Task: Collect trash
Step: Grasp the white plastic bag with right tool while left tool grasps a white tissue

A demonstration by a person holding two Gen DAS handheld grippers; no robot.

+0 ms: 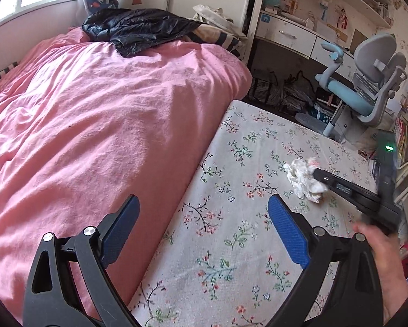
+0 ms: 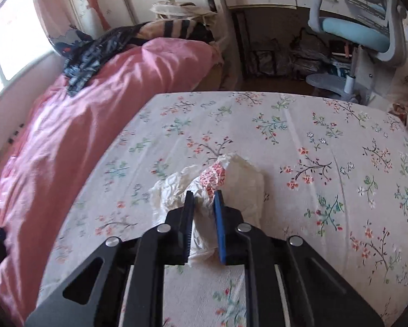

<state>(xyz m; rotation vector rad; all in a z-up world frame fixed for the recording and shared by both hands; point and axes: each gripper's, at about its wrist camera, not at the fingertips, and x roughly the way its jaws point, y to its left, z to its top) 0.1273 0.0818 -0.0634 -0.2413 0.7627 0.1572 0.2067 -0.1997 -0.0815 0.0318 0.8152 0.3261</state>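
A pink quilt [image 1: 95, 125] lies at left. My left gripper [image 1: 204, 227] hangs with jaws wide apart over the floral sheet [image 1: 231, 245]. Right of it, my right gripper [image 2: 204, 199] pinches crumpled white paper [image 2: 239, 182].

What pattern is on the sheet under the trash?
Small floral sprigs on a pale sheet, clearest in the right wrist view.
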